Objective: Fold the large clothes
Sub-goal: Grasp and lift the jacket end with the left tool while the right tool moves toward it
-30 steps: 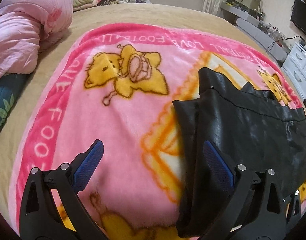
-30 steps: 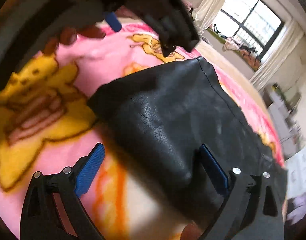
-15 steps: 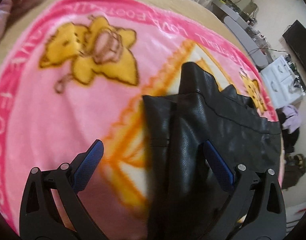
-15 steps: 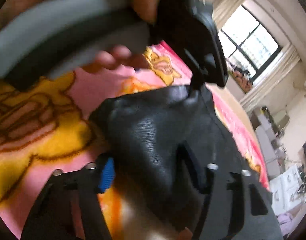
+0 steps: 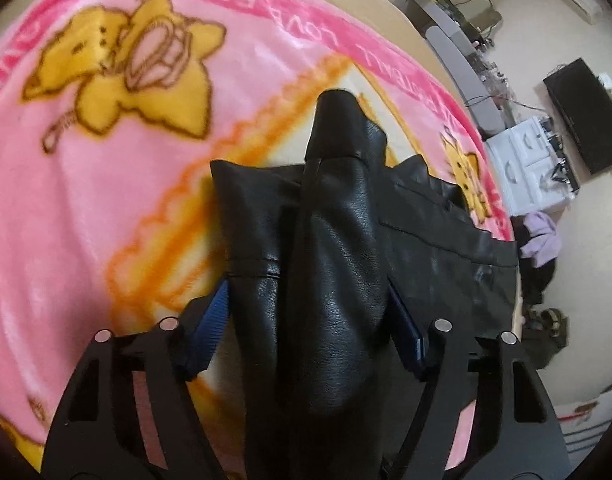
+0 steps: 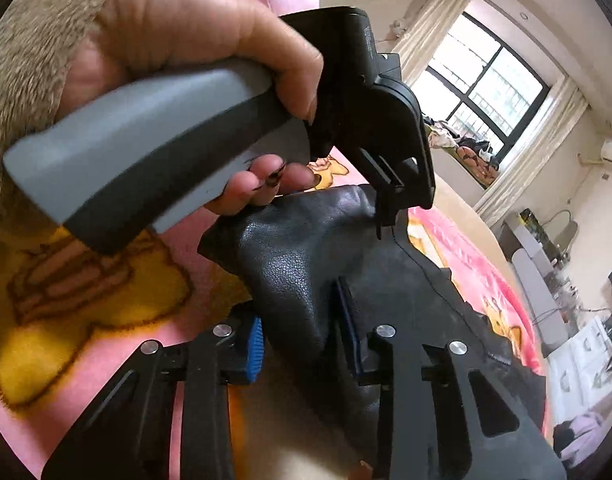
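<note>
Both grippers' fingers are closing on bunched folds of the black leather garment (image 5: 337,264) lying on the pink blanket (image 5: 106,208). The left gripper (image 5: 309,332) pinches one raised fold. The right gripper (image 6: 302,340) clamps another.

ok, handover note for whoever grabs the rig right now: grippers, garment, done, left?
Left gripper: jaws closing around a raised fold of the black leather garment; the pads look in contact at both sides.
Right gripper: jaws closing, pinched on another bunched edge of the same garment, close beside the hand holding the left gripper.
Garment lies partly spread on the pink cartoon blanket on the bed.
Done: both edges picked.
Left: confirm both grips, lift and carry the edge over, probably across the garment, flatten, repeat folds.
</note>
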`<state>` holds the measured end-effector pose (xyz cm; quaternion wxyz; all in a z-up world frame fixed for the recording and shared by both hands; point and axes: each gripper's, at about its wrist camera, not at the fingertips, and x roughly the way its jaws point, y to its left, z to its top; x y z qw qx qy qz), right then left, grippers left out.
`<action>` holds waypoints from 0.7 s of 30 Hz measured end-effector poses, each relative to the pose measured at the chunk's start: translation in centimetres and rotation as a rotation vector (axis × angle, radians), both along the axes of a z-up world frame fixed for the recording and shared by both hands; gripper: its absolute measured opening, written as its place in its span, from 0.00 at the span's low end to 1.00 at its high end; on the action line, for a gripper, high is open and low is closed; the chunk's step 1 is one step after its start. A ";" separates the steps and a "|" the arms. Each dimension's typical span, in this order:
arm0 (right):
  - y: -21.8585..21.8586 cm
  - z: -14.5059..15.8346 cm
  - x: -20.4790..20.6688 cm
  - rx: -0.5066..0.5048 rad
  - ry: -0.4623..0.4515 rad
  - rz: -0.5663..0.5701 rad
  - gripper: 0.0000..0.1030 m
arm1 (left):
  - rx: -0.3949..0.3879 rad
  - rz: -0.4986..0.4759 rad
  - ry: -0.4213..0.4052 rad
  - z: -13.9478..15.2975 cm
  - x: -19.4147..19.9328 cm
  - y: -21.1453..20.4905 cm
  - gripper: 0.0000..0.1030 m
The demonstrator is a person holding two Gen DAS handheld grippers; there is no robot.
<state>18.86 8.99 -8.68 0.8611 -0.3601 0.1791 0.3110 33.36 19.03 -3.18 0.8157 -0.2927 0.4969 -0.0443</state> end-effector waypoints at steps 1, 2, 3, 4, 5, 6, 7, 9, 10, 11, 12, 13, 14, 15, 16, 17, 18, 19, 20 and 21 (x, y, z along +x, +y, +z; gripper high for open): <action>-0.2 0.3 0.0 0.009 -0.004 0.000 0.28 | 0.010 -0.008 -0.024 0.7 -0.2 -0.4 0.55; -0.4 0.5 -0.1 0.019 -0.007 0.000 0.27 | 0.021 -0.011 -0.039 1.2 -0.4 -0.7 0.52; -0.8 0.9 -0.1 0.041 -0.008 -0.004 0.27 | 0.038 -0.013 -0.049 1.8 -0.6 -1.0 0.47; -1.1 1.2 -0.3 0.054 -0.009 -0.007 0.26 | 0.057 -0.018 -0.067 2.6 -0.8 -1.4 0.44; -1.4 1.5 -0.4 0.068 -0.011 -0.011 0.26 | 0.059 -0.021 -0.081 3.2 -1.0 -1.7 0.44; -1.7 2.1 -0.4 0.086 -0.017 -0.015 0.26 | 0.060 -0.021 -0.093 3.7 -1.1 -1.9 0.44; -2.0 2.5 -0.5 0.098 -0.020 -0.018 0.25 | 0.068 -0.025 -0.108 4.5 -1.3 -2.3 0.44; -3.0 3.5 -0.6 0.131 -0.024 -0.029 0.24 | 0.081 -0.035 -0.132 5.7 -1.5 -3.0 0.44; -3.5 3.9 -0.7 0.145 -0.024 -0.034 0.24 | 0.089 -0.042 -0.146 6.5 -1.6 -3.5 0.44; -4.1 4.5 -0.7 0.166 -0.025 -0.043 0.24 | 0.097 -0.046 -0.156 7.0 -1.6 -3.9 0.44; -4.5 4.9 -0.6 0.178 -0.025 -0.049 0.23 | 0.104 -0.052 -0.166 7.6 -1.7 -4.3 0.44; -5.0 5.3 -0.7 0.191 -0.024 -0.056 0.23 | 0.122 -0.061 -0.178 8.2 -1.7 -4.9 0.44; -5.5 5.6 -0.6 0.203 -0.024 -0.063 0.22 | 0.139 -0.067 -0.186 8.7 -1.7 -5.5 0.44; -6.1 6.1 -0.5 0.219 -0.024 -0.072 0.22 | 0.150 -0.073 -0.196 9.2 -1.8 -6.0 0.44; -6.7 6.4 -0.5 0.234 -0.020 -0.080 0.22 | 0.163 -0.081 -0.207 9.7 -1.9 -6.7 0.44; -7.2 6.7 -0.4 0.245 -0.018 -0.085 0.22 | 0.171 -0.085 -0.214 10.1 -1.9 -7.2 0.44; -7.9 7.1 -0.4 0.259 -0.017 -0.094 0.22 | 0.181 -0.090 -0.222 10.5 -1.9 -7.7 0.44; -8.4 7.3 -0.5 0.271 -0.017 -0.103 0.21 | 0.191 -0.099 -0.232 10.9 -1.9 -8.4 0.44; -8.9 7.5 -0.4 0.283 -0.015 -0.111 0.21 | 0.195 -0.104 -0.238 11.2 -1.9 -8.8 0.44; -9.5 7.7 -0.4 0.295 -0.015 -0.120 0.21 | 0.199 -0.109 -0.244 11.4 -1.9 -9.1 0.44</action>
